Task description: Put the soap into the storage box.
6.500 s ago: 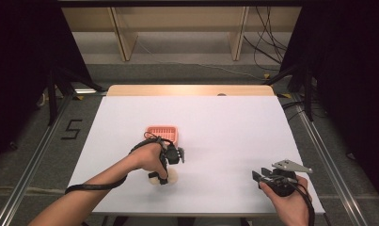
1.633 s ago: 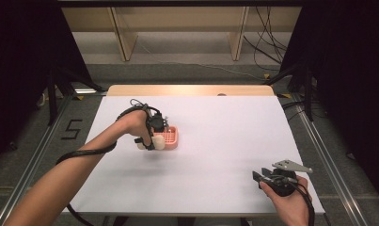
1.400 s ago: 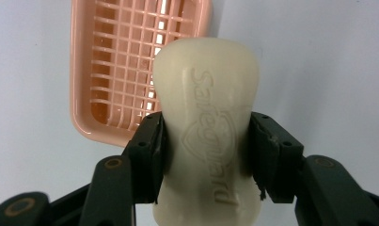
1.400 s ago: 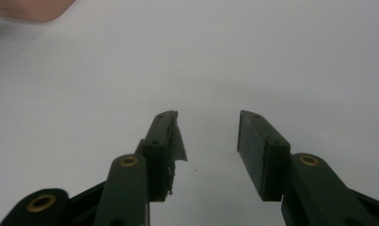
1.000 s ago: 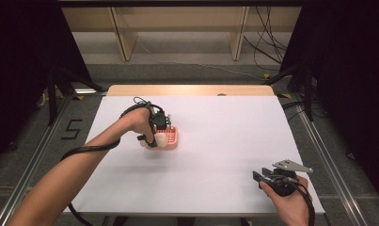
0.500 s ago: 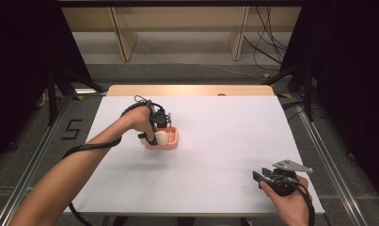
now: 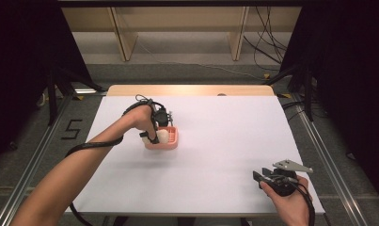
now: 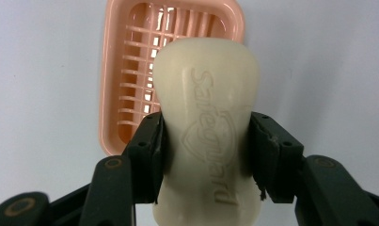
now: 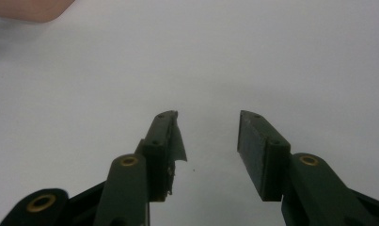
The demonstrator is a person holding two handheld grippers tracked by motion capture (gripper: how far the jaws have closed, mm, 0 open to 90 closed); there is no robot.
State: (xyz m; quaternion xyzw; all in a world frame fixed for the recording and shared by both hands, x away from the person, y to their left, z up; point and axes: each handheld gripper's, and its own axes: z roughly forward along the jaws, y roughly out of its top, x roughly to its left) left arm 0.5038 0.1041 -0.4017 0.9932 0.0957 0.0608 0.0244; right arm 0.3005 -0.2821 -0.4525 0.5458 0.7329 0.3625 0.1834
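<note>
One cream soap bar (image 8: 206,127) sits clamped between the left gripper's (image 8: 206,155) fingers, poised just above the pink soap dish (image 8: 126,70); well apart from the dish, the right gripper's (image 9: 209,141) fingers gape empty over the tabletop (image 7: 234,136).

White table (image 7: 225,141), wooden far edge (image 7: 192,90), shelving (image 7: 177,28) and cables (image 7: 267,42) behind.
</note>
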